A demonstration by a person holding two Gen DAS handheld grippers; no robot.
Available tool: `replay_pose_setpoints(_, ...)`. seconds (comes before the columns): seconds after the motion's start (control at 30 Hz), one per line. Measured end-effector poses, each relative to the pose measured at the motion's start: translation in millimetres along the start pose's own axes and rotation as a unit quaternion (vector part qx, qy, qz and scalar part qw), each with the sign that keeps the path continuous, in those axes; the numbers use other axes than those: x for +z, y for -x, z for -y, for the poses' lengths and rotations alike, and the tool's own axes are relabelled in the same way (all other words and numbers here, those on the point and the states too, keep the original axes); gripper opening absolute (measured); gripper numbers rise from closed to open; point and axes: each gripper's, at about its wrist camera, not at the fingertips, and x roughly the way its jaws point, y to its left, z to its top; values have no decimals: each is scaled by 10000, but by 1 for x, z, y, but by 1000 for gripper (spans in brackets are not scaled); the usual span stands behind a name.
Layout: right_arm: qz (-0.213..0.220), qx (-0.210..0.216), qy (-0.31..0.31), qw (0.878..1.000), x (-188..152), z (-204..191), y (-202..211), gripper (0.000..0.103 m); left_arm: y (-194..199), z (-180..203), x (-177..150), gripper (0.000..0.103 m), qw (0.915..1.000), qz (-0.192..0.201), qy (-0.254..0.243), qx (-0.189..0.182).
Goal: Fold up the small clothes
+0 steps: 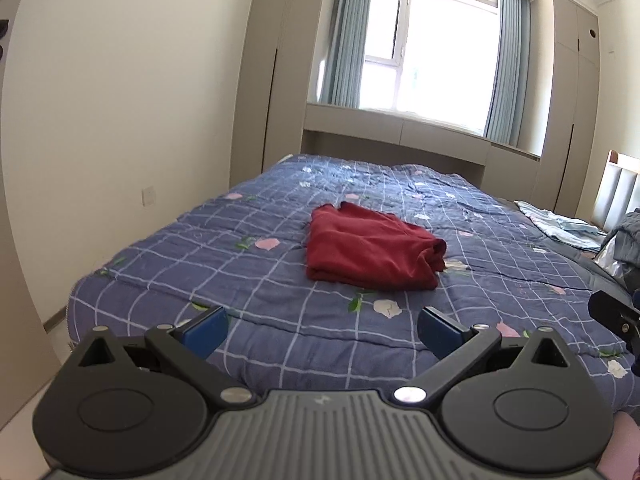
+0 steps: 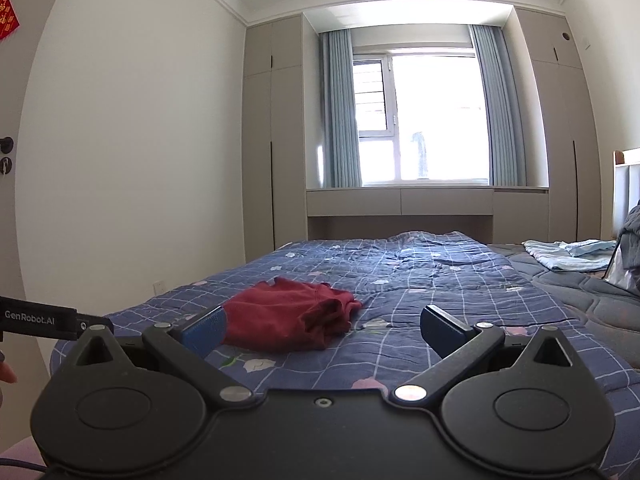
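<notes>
Left wrist view: one folded red garment (image 1: 370, 250) on my bed (image 1: 200, 240); both grippers, left (image 1: 322, 326) and right (image 2: 322, 326), fingers spread, empty.

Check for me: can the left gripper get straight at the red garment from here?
Probably yes. The left gripper is open and empty, and only bare quilt lies between it and the red garment ahead.

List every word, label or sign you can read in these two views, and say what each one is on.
"GenRobot.AI": white print on the black bar of the left tongs' body, at the left edge of the right wrist view.
Red wall hanging, top left: gold characters, too blurred to read.
Nothing readable on the red garment or the checked quilt.
</notes>
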Motion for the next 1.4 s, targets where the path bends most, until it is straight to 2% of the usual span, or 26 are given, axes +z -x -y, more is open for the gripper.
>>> replay_pose_setpoints(1.4,-20,16,58,10000,0,0,3,103,1,-1,-1,103,10000,-39,59,40)
